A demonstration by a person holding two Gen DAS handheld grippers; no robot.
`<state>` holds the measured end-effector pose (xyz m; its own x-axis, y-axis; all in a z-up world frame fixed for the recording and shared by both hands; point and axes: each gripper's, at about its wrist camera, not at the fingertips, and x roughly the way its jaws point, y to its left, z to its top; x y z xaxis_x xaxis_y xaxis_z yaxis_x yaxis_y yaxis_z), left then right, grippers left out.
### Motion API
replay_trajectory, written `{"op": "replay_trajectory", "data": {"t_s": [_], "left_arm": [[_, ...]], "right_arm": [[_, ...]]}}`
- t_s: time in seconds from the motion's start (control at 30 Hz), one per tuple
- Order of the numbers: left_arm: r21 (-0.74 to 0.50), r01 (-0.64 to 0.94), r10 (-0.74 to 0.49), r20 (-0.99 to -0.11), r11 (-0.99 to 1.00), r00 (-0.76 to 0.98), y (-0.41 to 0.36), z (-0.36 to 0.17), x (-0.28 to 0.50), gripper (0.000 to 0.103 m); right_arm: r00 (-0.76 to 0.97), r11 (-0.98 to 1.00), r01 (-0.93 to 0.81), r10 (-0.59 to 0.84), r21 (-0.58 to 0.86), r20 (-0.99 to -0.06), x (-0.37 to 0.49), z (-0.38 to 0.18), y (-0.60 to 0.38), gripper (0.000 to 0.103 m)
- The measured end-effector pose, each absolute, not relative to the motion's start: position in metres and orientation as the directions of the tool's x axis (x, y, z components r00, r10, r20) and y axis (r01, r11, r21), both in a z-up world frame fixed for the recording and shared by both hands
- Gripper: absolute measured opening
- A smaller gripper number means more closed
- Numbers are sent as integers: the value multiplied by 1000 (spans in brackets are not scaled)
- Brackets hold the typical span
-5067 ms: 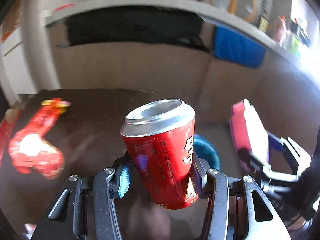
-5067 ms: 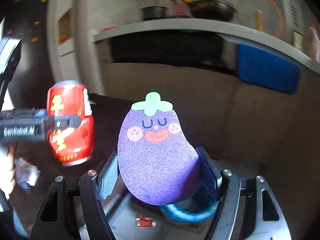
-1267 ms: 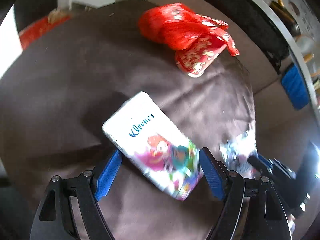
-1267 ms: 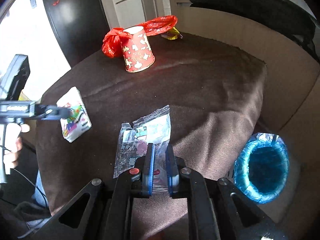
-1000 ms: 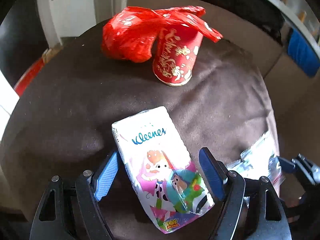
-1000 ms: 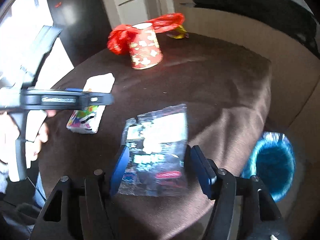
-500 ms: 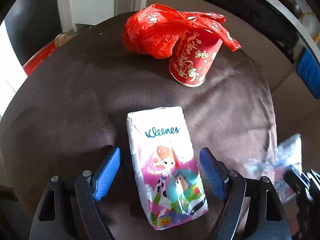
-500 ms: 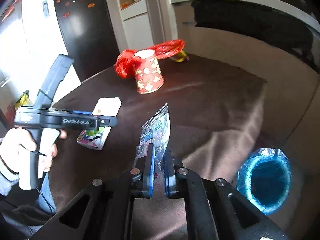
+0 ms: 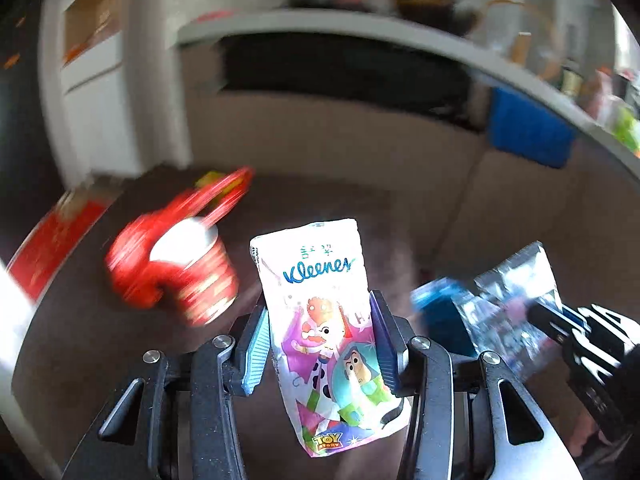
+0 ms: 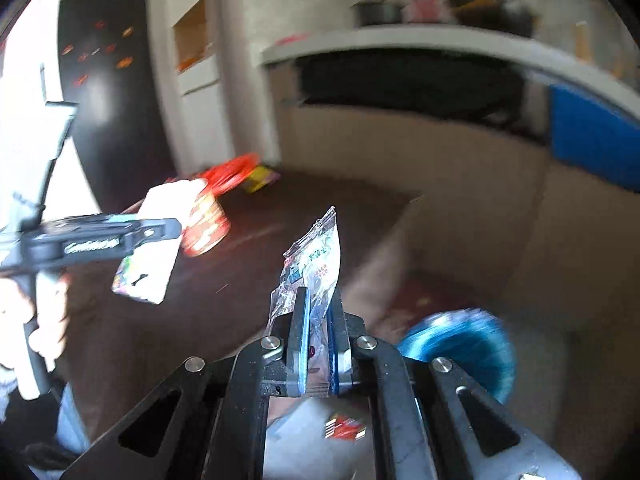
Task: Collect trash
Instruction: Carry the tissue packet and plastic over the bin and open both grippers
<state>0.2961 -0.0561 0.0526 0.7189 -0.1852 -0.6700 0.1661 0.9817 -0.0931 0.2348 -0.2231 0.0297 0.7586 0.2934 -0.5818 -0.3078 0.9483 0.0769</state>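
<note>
My left gripper (image 9: pixel 318 334) is shut on a white Kleenex tissue pack (image 9: pixel 324 320) with cartoon print and holds it above the brown table (image 9: pixel 80 332). The pack also shows in the right wrist view (image 10: pixel 154 248). My right gripper (image 10: pixel 318 320) is shut on a clear plastic wrapper (image 10: pixel 314 264), seen also in the left wrist view (image 9: pixel 512 304). A red paper cup (image 9: pixel 196 276) stands on the table with a red plastic bag (image 9: pixel 136 264) beside it. A blue-lined trash bin (image 10: pixel 460 344) sits on the floor to the right.
A grey counter (image 10: pixel 440 44) with pots runs along the back, with a blue cloth (image 10: pixel 592 140) hanging from it. A small yellow wrapper (image 10: pixel 260 178) lies at the table's far edge. A red wrapper (image 10: pixel 344 428) lies on the floor below my right gripper.
My left gripper closed on the tissue pack and lifted it off the table. Both grippers swung up and toward the right, with the wrapper still in the right one.
</note>
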Motion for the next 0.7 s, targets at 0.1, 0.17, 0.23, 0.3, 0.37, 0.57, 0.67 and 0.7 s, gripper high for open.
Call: {"op": "replay_trajectory", "data": {"t_s": [0.1, 0.17, 0.23, 0.3, 0.37, 0.57, 0.67, 0.7], "left_arm": [[-77, 250, -243, -617, 965, 749, -104, 74, 307, 46], [-58, 284, -264, -581, 957, 770, -134, 80, 314, 46], [-56, 318, -292, -570, 946, 768, -160, 81, 322, 46], [-59, 344, -312, -582, 937, 751, -189, 71, 339, 46], [-61, 372, -329, -612, 926, 719, -216, 54, 355, 46], [-88, 405, -334, -734, 910, 591, -273, -20, 388, 46], [-101, 396, -318, -785, 912, 532, -290, -55, 405, 46], [-100, 391, -306, -804, 915, 510, -294, -69, 412, 46]], "right_arm": [[810, 977, -210, 197, 41, -552, 238, 49, -266, 6], [824, 988, -156, 143, 25, -548, 241, 55, -290, 6], [829, 995, -102, 88, 4, -552, 243, 54, -313, 6], [822, 998, -59, 47, -4, -568, 249, 46, -336, 6], [809, 1000, -29, 18, -9, -587, 255, 35, -352, 6], [747, 999, 31, -12, 17, -665, 284, -18, -391, 6], [703, 998, 51, -8, 38, -711, 302, -49, -406, 6], [685, 997, 57, -5, 46, -729, 307, -62, -411, 6]]}}
